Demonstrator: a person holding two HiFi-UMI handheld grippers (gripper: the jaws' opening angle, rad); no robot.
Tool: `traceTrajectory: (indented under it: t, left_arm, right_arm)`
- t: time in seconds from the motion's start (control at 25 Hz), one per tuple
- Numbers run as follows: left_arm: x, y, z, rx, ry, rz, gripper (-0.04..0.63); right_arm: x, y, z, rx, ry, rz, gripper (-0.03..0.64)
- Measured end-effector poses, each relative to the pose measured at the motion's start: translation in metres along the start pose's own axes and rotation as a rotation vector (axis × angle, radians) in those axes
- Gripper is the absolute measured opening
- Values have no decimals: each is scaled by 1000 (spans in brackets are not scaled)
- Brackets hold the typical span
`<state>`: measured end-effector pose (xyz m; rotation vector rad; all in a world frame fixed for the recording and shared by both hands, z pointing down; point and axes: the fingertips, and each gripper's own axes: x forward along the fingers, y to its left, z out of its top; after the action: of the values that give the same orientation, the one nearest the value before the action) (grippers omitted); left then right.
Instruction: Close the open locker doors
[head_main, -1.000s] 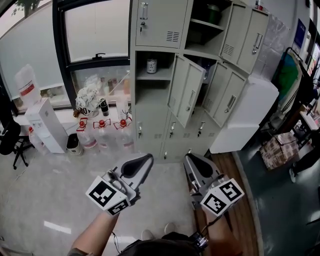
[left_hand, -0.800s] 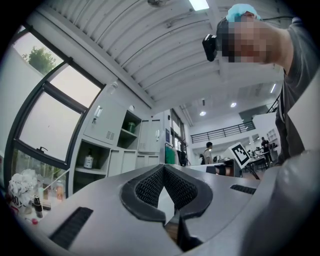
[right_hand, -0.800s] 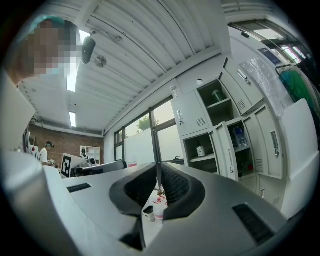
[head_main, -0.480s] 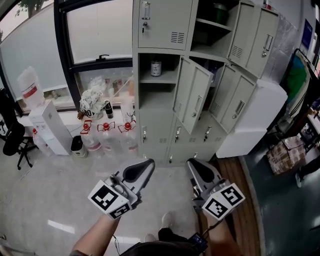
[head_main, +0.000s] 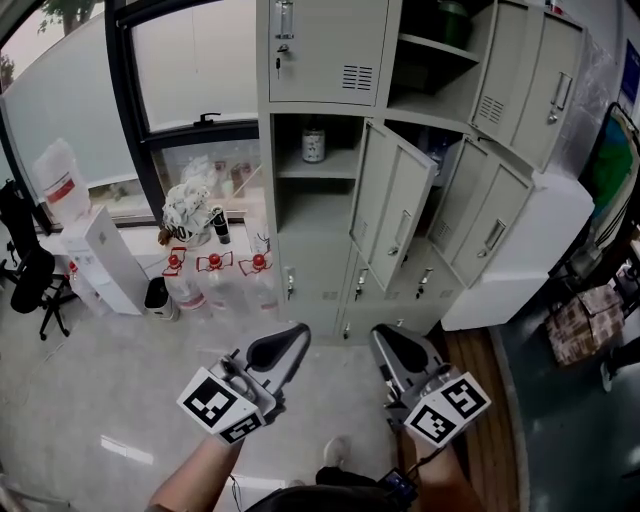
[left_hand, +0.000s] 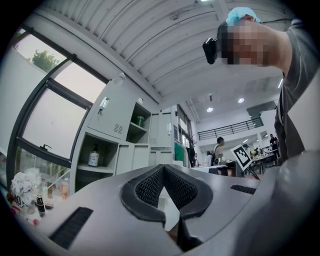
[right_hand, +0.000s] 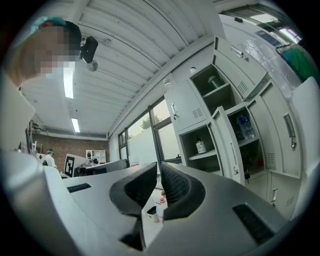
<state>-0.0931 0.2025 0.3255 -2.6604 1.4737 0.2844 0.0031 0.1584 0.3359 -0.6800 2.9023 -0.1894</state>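
— Where are the locker doors (head_main: 395, 215)?
— Ahead of me, pale grey, several swung open on the cabinet's (head_main: 315, 215) right side.
— Tongs?
— My left gripper (head_main: 288, 340) and right gripper (head_main: 388, 342) are both pressed together, empty.

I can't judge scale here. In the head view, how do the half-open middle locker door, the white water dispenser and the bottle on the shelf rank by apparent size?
1. locker door, largest.
2. water dispenser, somewhat smaller, so this is less sure.
3. bottle, clearly smallest.
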Motion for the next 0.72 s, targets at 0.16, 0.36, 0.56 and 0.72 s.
traceTrajectory:
  t: [0.16,0.36,0.56,0.72]
  left_arm:
    - [23,9,-8,-4,8,18,9]
    - [55,14,-13,1,22,37,9]
    - [83,22,-12,21,25,52,9]
    - [98,29,-12,34,23,63,9]
  right_arm:
    - [7,-26,-1,16,-3,16,15]
    - [13,-58,4,37,-6,46,15]
    - [22,-82,9,48,-15,76,15]
    - [30,-99,11,48,-16,87,15]
